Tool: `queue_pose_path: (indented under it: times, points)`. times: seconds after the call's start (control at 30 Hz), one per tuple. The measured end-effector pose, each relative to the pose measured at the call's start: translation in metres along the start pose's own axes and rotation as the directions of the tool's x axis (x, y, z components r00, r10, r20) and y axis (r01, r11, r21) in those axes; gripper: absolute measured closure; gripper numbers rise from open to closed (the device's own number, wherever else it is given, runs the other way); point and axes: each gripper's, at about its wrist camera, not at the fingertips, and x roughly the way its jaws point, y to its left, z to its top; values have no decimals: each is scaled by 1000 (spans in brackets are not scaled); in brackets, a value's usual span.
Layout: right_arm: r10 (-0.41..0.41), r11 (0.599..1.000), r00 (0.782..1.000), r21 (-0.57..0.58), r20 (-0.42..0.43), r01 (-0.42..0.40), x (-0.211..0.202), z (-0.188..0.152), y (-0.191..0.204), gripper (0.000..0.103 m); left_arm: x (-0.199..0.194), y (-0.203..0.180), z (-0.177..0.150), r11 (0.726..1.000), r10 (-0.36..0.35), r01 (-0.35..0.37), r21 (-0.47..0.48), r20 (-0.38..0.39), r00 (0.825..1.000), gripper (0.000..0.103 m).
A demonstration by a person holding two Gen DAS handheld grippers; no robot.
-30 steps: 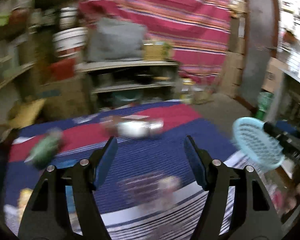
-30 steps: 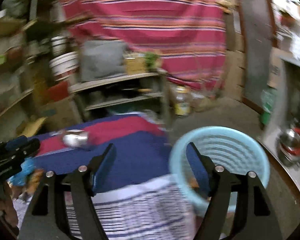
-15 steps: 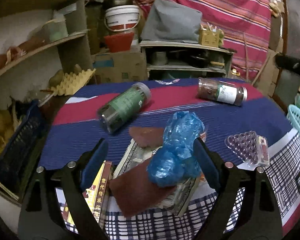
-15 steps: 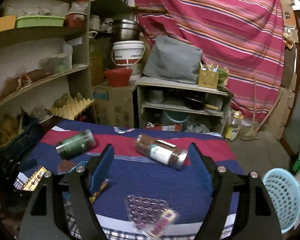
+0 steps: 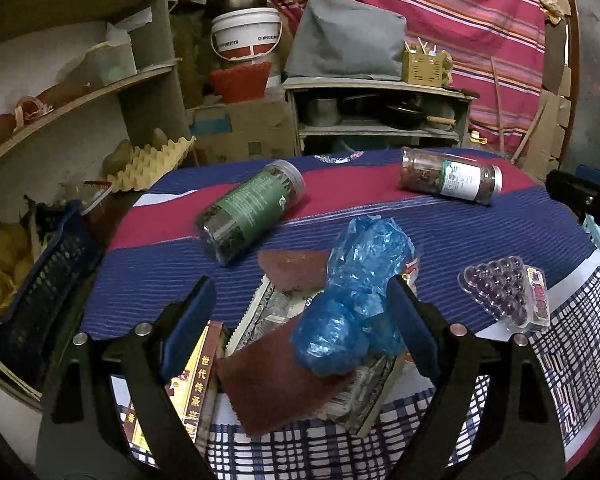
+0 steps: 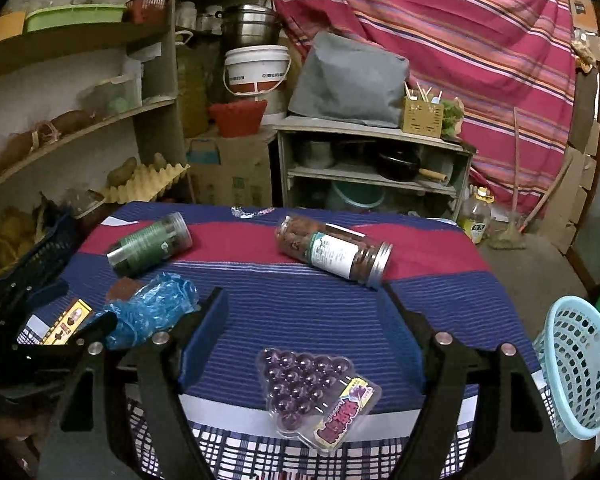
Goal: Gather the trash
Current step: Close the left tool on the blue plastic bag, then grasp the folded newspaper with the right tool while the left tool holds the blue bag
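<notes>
A crumpled blue plastic bag (image 5: 356, 292) lies on the clothed table (image 5: 440, 232) over brown pads (image 5: 276, 380) and flat packets. My left gripper (image 5: 300, 320) is open around the bag's near end, just above the pile. A clear blister pack of purple balls (image 6: 312, 392) lies between the open fingers of my right gripper (image 6: 300, 340); it also shows in the left wrist view (image 5: 504, 292). A green-labelled jar (image 5: 252, 212) and a white-labelled jar (image 5: 452, 176) lie on their sides farther back. A light blue basket (image 6: 576, 368) stands off the table's right edge.
A yellow printed box (image 5: 188, 392) lies at the table's near left. A dark blue crate (image 5: 40, 292) sits left of the table. Shelves (image 6: 80, 128), a white bucket (image 6: 258, 72) and a low grey cabinet (image 6: 372, 160) stand behind, with a striped curtain (image 6: 480, 40).
Both grippers swung left from the basket side to face the table, then settled closer: the left over the blue bag, the right over the blister pack. Both stayed open.
</notes>
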Motion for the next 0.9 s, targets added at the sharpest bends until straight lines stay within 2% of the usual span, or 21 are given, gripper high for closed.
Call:
queue_pose_path:
  times: [0.23,0.37,0.4,0.47,0.57,0.67,0.73,0.8,0.9]
  points:
    - [3,1000,1000,10,5,-3,-2,1,-2,28,2,-6,-3,1000,5,-5,17,-6,1000,19]
    - [4,1000,1000,7,2,-4,-1,1,-1,28,14,-8,-5,1000,4,-3,22,-34,999,20]
    - [2,1000,1000,4,1,-2,-1,1,-1,28,18,-8,-5,1000,-4,5,18,-43,999,24]
    - [4,1000,1000,1,-1,-4,-2,1,0,28,27,-6,-6,1000,-29,30,10,-71,997,47]
    - [4,1000,1000,-4,-4,-4,-2,0,1,28,32,-5,-6,997,-80,80,-12,-94,992,69]
    - [3,1000,1000,-8,-8,-3,0,-1,3,28,17,-2,0,995,-99,98,-32,-33,995,75]
    - [15,1000,1000,-12,-18,-15,2,-3,6,28,2,8,9,993,-97,98,-68,23,995,75]
    - [24,1000,999,-14,-25,-24,5,-5,10,28,-18,27,20,988,-82,93,-122,89,993,75]
    - [54,998,997,-15,-46,-55,13,-9,20,28,-28,49,23,987,-18,37,-156,120,993,75]
